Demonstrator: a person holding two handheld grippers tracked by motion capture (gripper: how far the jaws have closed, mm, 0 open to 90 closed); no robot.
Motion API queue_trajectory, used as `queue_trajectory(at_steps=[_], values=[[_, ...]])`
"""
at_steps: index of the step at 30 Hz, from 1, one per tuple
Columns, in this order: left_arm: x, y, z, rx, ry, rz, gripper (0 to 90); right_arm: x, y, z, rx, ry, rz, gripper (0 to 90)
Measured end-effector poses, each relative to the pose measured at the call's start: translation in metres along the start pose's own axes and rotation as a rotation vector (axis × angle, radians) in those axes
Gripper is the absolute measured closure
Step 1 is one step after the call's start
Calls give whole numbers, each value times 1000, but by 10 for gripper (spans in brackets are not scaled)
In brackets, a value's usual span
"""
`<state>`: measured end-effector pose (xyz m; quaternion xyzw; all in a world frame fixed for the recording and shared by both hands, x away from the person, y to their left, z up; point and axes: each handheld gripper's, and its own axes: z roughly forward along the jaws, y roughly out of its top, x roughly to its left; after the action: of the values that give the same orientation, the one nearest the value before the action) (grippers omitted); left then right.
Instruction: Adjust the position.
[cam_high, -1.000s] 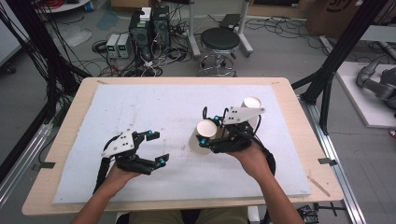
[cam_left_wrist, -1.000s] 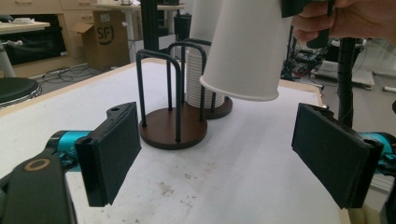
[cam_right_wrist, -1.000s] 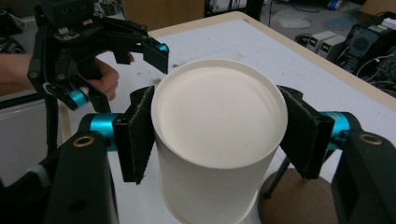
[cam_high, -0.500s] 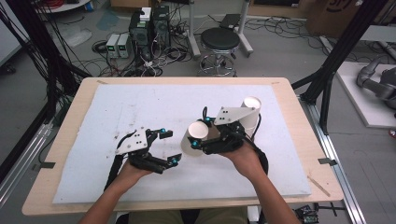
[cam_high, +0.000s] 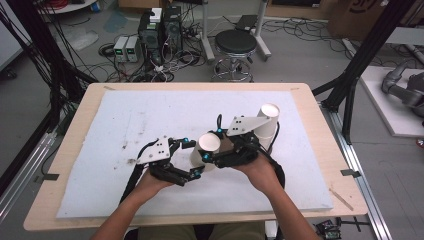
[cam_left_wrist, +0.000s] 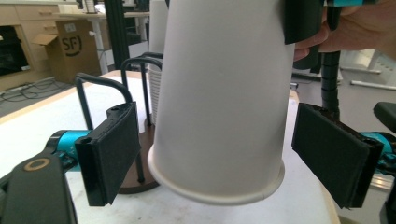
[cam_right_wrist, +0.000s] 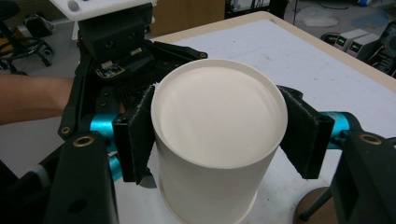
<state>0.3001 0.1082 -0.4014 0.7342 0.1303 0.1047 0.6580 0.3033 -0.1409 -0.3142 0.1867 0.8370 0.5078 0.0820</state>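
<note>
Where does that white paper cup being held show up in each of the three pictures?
High view: paper cup at centre, between the hands.
Left gripper view: fills the upper middle, base down.
Right gripper view: centre, closed end facing the camera.
Shared landmark: the cup stack.

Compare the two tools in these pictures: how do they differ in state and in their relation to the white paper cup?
The right tool is shut on the paper cup, pads pressing its sides; the left tool is open, pads standing apart from it. The right tool carries the cup upside down near its base; the left tool straddles the cup's rim end. Both have black pads and teal fittings, and each is held in a hand.
</note>
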Motion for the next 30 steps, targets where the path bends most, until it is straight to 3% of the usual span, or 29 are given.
queue_trajectory(at_steps=[9, 22, 26, 30], values=[[-1, -2, 7, 23, 6, 0, 156, 1, 2, 0, -11, 21, 14, 344], [-2, -1, 5, 56, -2, 43, 281, -2, -4, -1, -18, 25, 40, 341], [-4, 1, 5, 92, -1, 56, 298, -2, -6, -1, -11, 35, 51, 336], [-3, 7, 5, 144, -7, 55, 310, 0, -6, -2, -18, 29, 30, 243]])
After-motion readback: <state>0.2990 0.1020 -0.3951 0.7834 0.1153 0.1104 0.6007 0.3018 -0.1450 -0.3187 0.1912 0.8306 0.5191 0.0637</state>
